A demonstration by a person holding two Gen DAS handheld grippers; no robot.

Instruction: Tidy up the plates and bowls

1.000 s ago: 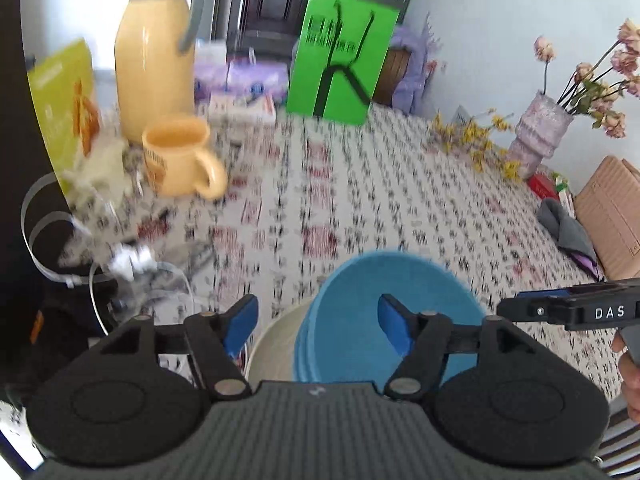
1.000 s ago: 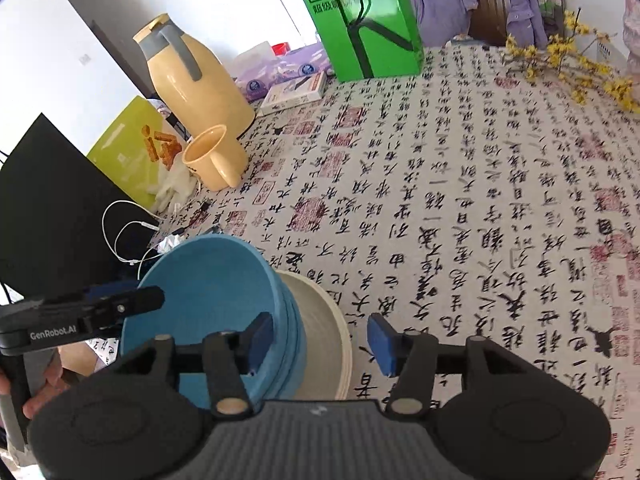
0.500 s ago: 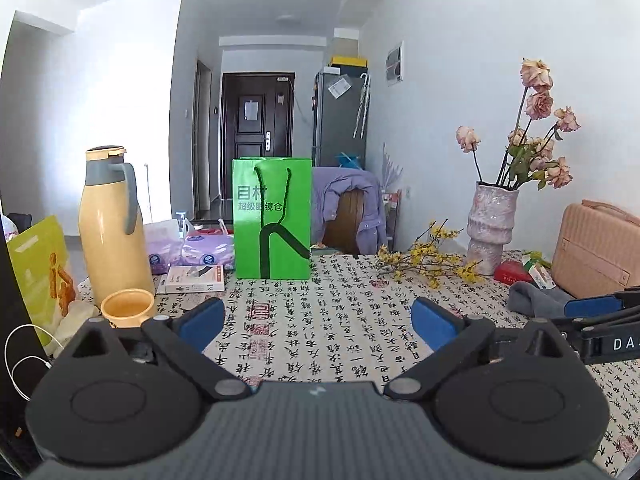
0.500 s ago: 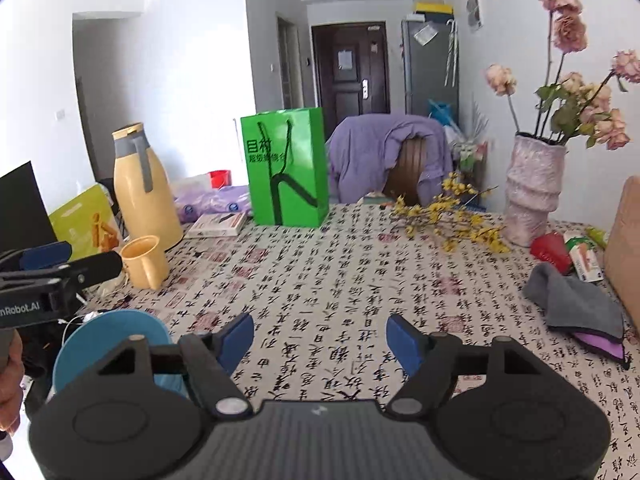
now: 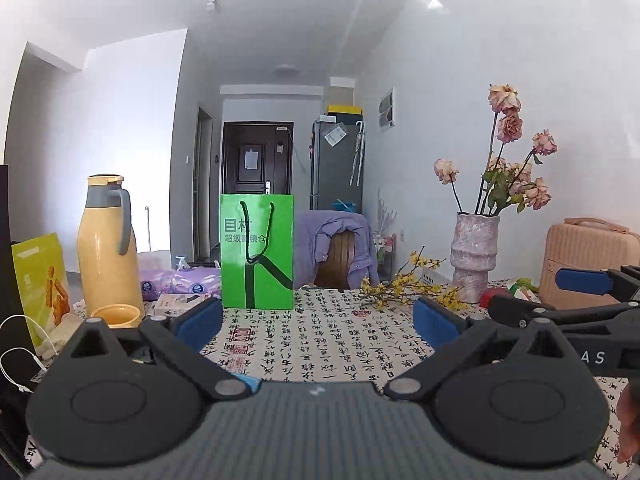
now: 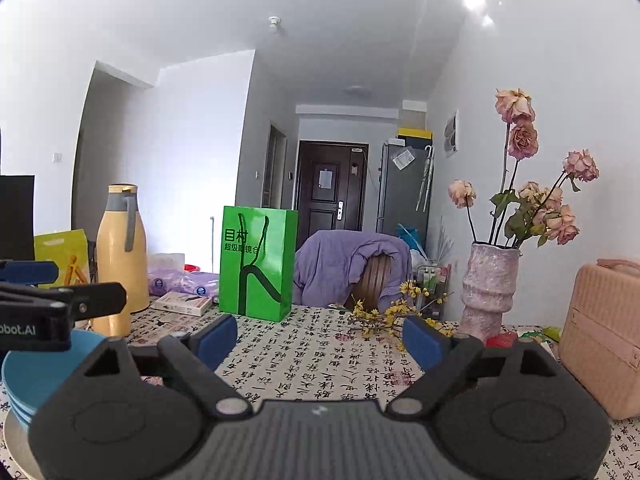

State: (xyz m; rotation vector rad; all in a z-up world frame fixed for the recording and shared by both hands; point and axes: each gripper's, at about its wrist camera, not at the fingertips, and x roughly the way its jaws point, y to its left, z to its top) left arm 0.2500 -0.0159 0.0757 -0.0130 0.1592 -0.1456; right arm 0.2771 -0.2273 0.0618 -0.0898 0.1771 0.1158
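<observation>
Bench: we see a calligraphy-print cloth (image 6: 320, 364).
Stack: blue bowls (image 6: 36, 372) on pale plate (image 6: 14, 440), low left of right hand-held gripper (image 6: 318, 338).
Left hand-held gripper (image 5: 318, 322): spread, empty, nearer the stack.
Right: opening, empty.

On the table (image 6: 320, 364), the stacked bowls (image 6: 36, 376) sit at the near left on a plate (image 6: 16, 440); behind them stands the flask (image 6: 120, 256), the paper bag (image 6: 258, 264) to its right, the vase (image 6: 488, 292) far right
</observation>
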